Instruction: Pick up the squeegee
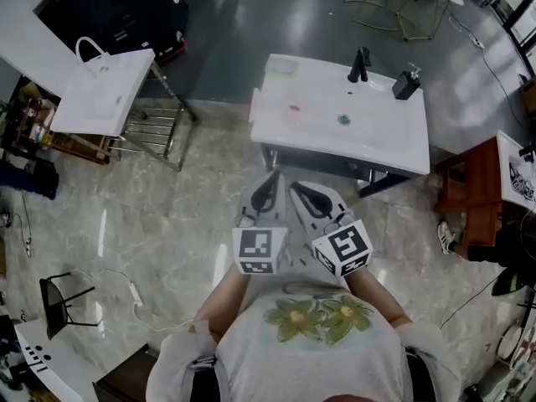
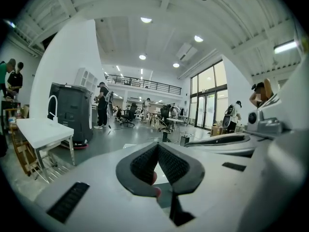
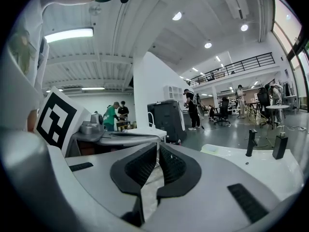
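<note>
I cannot make out a squeegee in any view. A white sink counter [image 1: 368, 136] stands ahead of me, with a black faucet [image 1: 360, 64] and a black soap dispenser [image 1: 407, 82] at its far edge. Small red [image 1: 295, 107] and green [image 1: 344, 120] spots lie in the basin. Both grippers are held close to my chest, well short of the counter. The left gripper [image 1: 270, 182] [image 2: 158, 146] has its jaws together with nothing between them. Beside it, the right gripper [image 1: 299, 193] [image 3: 158, 148] is shut and empty too.
A white table [image 1: 100, 99] with a white bag sits at the left over a metal rack [image 1: 151, 132]. A black bin [image 1: 109, 7] is behind it. A wooden cabinet [image 1: 473, 182] stands right of the counter. A black stand [image 1: 63, 296] is at the lower left. People stand far off in the hall.
</note>
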A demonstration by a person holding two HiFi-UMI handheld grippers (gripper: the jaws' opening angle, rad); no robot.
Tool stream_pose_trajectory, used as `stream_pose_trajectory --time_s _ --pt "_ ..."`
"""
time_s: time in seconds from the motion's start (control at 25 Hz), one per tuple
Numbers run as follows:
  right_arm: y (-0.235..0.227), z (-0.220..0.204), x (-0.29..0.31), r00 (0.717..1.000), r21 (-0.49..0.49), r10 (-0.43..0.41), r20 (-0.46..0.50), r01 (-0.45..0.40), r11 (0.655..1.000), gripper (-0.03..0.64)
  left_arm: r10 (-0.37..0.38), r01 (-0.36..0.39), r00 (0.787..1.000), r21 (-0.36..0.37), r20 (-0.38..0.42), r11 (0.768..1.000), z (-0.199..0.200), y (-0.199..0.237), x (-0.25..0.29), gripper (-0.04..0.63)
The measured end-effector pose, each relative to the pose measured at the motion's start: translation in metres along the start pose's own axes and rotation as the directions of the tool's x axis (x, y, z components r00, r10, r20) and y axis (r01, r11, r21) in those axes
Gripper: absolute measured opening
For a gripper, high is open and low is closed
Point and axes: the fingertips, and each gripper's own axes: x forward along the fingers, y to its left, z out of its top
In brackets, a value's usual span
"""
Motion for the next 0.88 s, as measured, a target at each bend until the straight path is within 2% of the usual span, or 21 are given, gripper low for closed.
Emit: stream_pose_trajectory --time_s 0.44,0.6,0.88 --pt "-0.032 -0.002 0.05 0.999 -0.023 -0.016 -0.043 0.015 1.0 0.028 -0.006 0.004 0.999 -0.037 -0.04 0.999 -0.012 0.04 0.04 0.011" --pt "-0.049 -0.008 0.07 0.997 -0.035 0.012 -0.08 -0.015 0.999 0.028 -0.012 0.009 0.998 -0.037 -0.064 0.999 -0.016 0.048 0.062 0.011" --pt "-0.081 -0.004 0.109 0.991 -0.114 0.043 -0.126 -0.057 0.992 0.028 -0.011 0.011 0.996 -0.007 -0.086 1.0 -0.005 0.064 0.1 0.011"
